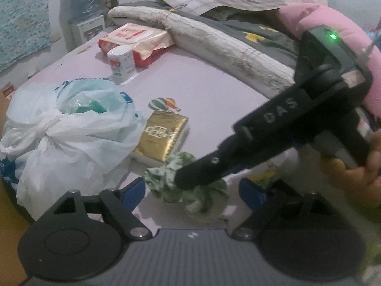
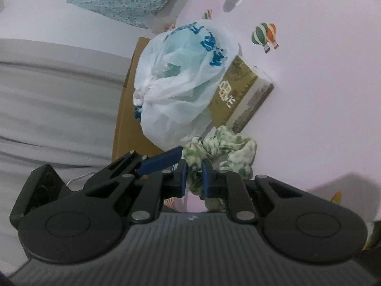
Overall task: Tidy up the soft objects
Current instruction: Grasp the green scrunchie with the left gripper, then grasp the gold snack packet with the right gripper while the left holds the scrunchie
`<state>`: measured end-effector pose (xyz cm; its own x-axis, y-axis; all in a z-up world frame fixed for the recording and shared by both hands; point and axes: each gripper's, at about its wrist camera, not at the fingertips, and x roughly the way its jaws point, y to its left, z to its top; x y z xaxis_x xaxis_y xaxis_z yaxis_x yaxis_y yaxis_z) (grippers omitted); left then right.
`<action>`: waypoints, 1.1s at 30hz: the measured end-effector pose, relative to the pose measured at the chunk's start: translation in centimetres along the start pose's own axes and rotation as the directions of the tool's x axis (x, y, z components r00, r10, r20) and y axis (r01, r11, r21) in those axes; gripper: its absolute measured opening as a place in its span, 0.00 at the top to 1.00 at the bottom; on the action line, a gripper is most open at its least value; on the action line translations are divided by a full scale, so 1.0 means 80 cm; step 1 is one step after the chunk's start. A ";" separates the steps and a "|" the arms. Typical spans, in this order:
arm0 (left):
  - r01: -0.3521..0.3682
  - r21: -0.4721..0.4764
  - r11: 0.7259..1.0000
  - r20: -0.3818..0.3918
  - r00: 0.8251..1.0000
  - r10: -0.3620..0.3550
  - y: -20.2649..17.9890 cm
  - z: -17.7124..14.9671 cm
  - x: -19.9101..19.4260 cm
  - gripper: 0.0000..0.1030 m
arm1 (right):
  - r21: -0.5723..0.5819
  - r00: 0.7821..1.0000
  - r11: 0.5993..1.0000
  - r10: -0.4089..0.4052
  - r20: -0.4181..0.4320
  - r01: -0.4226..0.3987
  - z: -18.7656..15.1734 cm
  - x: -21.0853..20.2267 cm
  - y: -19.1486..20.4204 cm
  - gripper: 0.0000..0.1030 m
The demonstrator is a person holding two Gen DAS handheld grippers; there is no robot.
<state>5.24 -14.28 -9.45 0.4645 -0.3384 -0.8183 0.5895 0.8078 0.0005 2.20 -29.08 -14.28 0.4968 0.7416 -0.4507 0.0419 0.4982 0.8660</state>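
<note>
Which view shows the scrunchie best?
Right wrist: the green-and-white scrunchie lies nearly whole, one fold pinched in the right gripper. In the left wrist view that gripper's finger crosses it.

1. We count one green-and-white scrunchie (image 1: 190, 190).
2. We count one knotted white plastic bag (image 1: 69, 133).
3. We count one gold tissue pack (image 1: 164, 135).
4. We count one red-and-white wipes pack (image 1: 140, 40).
5. We count one small white bottle (image 1: 121, 63).
6. We count two grippers: the left gripper (image 1: 193, 190) and the right gripper (image 2: 194, 178).
7. We count one water dispenser (image 1: 88, 27) by the wall.
</note>
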 end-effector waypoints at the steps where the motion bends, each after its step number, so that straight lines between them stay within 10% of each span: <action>1: -0.003 -0.002 1.000 -0.005 1.000 0.003 0.002 0.001 0.003 0.24 | 0.005 1.000 1.000 -0.001 0.002 0.001 0.002 0.000 -0.001 0.86; 9: 0.036 -0.027 0.999 -0.042 0.998 -0.037 0.011 0.004 0.026 0.50 | 0.003 1.000 1.000 -0.020 0.015 0.020 0.015 -0.010 -0.002 0.78; 17: 0.070 -0.095 0.993 -0.043 0.996 -0.074 0.032 0.004 0.027 0.66 | -0.161 0.980 0.973 -0.141 0.139 0.163 0.050 -0.035 0.036 0.49; 22: 0.098 -0.175 0.980 -0.039 0.994 -0.106 0.049 -0.001 0.024 0.68 | -0.375 0.925 0.853 -0.285 0.250 0.364 0.077 -0.012 0.075 0.51; 25: 0.116 -0.230 0.966 -0.038 0.991 -0.128 0.059 -0.004 0.022 0.71 | -0.453 0.911 0.791 -0.331 0.246 0.411 0.096 0.023 0.081 0.70; 33: 0.107 -0.316 0.943 -0.028 0.992 -0.122 0.080 -0.018 0.017 0.71 | -0.442 0.882 0.766 -0.438 0.173 0.467 0.097 0.044 0.063 0.81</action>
<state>8.69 -8.86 -11.36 0.3702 -0.4207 -0.8282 0.3964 0.8779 -0.2687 10.87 -27.41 -9.82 0.5703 0.3581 -0.7393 -0.1190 0.9265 0.3570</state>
